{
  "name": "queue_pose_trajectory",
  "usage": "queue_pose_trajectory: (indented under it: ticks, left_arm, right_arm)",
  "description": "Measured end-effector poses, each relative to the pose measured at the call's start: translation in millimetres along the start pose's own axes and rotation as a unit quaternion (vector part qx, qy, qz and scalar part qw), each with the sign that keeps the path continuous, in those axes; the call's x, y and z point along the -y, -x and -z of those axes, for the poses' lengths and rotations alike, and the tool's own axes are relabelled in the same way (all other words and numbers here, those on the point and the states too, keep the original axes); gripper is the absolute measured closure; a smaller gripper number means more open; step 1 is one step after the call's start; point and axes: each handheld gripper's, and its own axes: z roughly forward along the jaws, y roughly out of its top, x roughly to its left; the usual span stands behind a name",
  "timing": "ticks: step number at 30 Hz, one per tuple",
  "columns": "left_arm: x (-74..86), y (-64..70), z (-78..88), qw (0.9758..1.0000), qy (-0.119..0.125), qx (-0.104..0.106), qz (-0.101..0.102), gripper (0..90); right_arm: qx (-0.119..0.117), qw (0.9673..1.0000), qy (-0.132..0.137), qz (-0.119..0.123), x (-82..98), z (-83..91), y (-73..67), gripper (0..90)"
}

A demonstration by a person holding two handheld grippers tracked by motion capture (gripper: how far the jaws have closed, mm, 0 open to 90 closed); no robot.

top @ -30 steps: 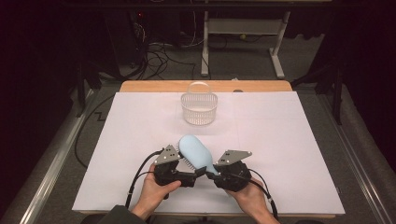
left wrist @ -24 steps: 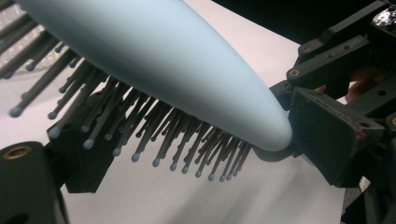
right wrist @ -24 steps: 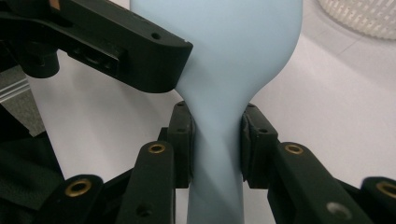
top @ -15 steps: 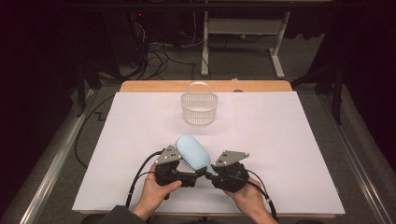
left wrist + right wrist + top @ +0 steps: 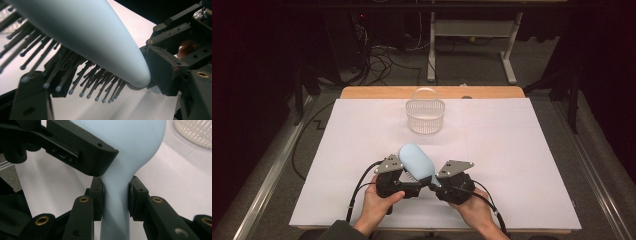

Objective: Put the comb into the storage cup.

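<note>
Hovering above the desk, the brush sat between both tongs, short of the basket. Left tongs had just been closing around its bristled head, not yet pressing. Right tongs pinched the handle, steadying it.

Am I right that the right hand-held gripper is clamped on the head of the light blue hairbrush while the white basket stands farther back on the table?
Not quite: the right hand-held gripper is clamped on the handle of the light blue hairbrush, not its head, as the right gripper view shows. The white basket does stand farther back on the table.
</note>
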Motion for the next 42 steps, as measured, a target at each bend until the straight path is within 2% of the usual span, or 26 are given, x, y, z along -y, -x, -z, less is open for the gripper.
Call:
queue_pose_trajectory:
  ticks: [7, 11, 13, 20, 30, 35, 42]
  left_arm:
    - [-1.4, 0.0, 5.3, 0.9999, 0.011, 0.001, 0.009, 36.9]
    - [-2.8, -0.9, 9.1, 0.9995, 0.020, 0.014, 0.017, 41.9]
    - [-3.3, -2.4, 10.4, 0.9993, 0.019, 0.021, 0.023, 43.4]
    - [-3.9, -1.5, 12.7, 0.9993, 0.014, 0.029, 0.022, 48.0]
    - [-5.3, -0.9, 16.4, 0.9992, 0.009, 0.032, 0.023, 50.0]
    - [-5.6, -1.6, 18.4, 0.9991, 0.007, 0.035, 0.022, 50.5]
    - [-6.3, -1.6, 19.8, 0.9989, 0.007, 0.040, 0.024, 51.6]
  right_arm:
    - [0.002, 1.0000, -0.001, 0.008, -3.1, -3.1, -1.1, 70.5]
    - [0.003, 0.9999, 0.004, 0.014, -6.1, -2.0, -1.4, 70.5]
    - [0.001, 0.9999, 0.006, 0.016, -7.3, -1.4, -1.7, 70.5]
    - [-0.003, 0.9998, 0.004, 0.017, -7.7, -2.9, -2.6, 70.5]
    - [-0.018, 0.9998, 0.007, 0.011, -8.1, -3.8, -2.1, 70.3]
    - [-0.019, 0.9996, 0.009, 0.017, -8.5, -4.8, -3.7, 69.9]
    - [-0.031, 0.9994, 0.009, 0.010, -8.2, -5.4, -2.3, 69.4]
